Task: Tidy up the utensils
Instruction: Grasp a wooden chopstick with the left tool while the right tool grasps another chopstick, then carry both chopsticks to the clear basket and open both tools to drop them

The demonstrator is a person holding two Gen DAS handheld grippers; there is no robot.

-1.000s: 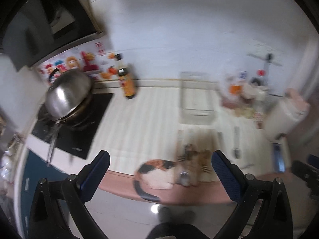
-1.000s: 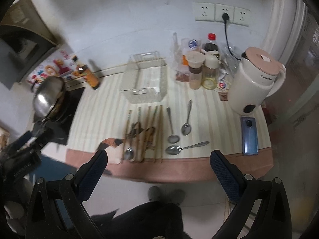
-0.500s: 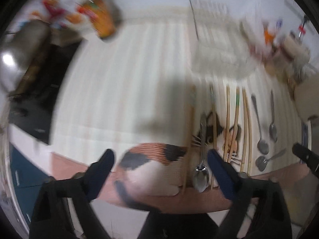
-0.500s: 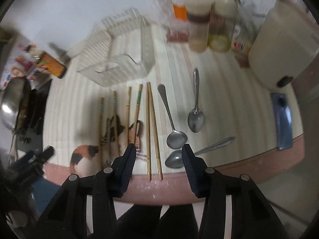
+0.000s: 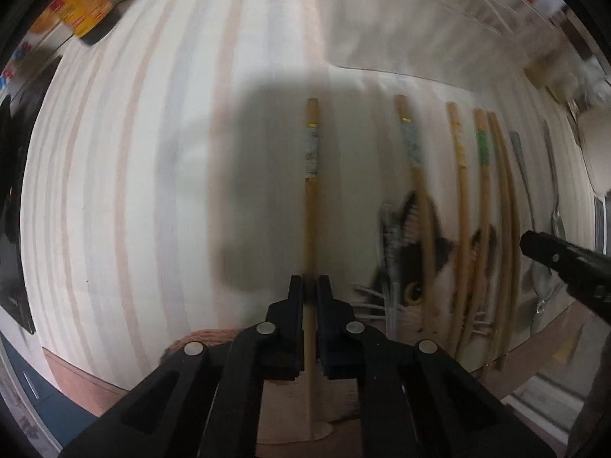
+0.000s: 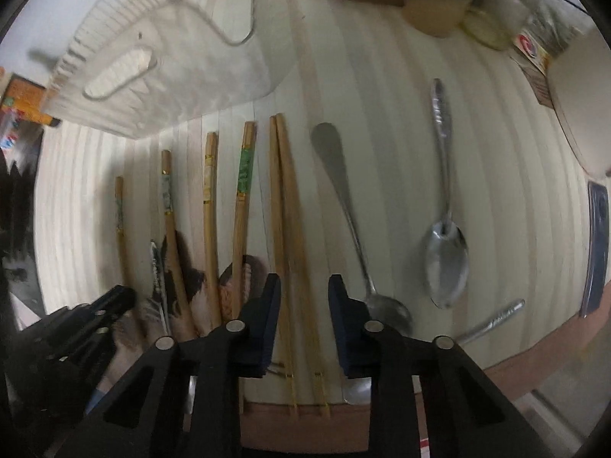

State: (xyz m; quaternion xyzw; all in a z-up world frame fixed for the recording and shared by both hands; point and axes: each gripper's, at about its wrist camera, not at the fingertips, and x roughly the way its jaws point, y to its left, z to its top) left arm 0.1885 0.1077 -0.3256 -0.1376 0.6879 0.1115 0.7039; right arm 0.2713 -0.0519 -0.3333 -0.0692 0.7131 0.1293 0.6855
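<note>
Chopsticks first: the leftmost wooden chopstick with a pale band (image 5: 311,206), near the surface's front edge, is now pinched in the left gripper (image 5: 309,286) that hung spread a second ago, while the right gripper (image 6: 304,297) has dropped half-spread astride the plain wooden pair (image 6: 284,206), so sorting begins.

Pale striped countertop (image 5: 126,175) w/ pinkish front edge (image 6: 534,358); black stove (image 5: 11,191) at left; dim, soft light.
</note>
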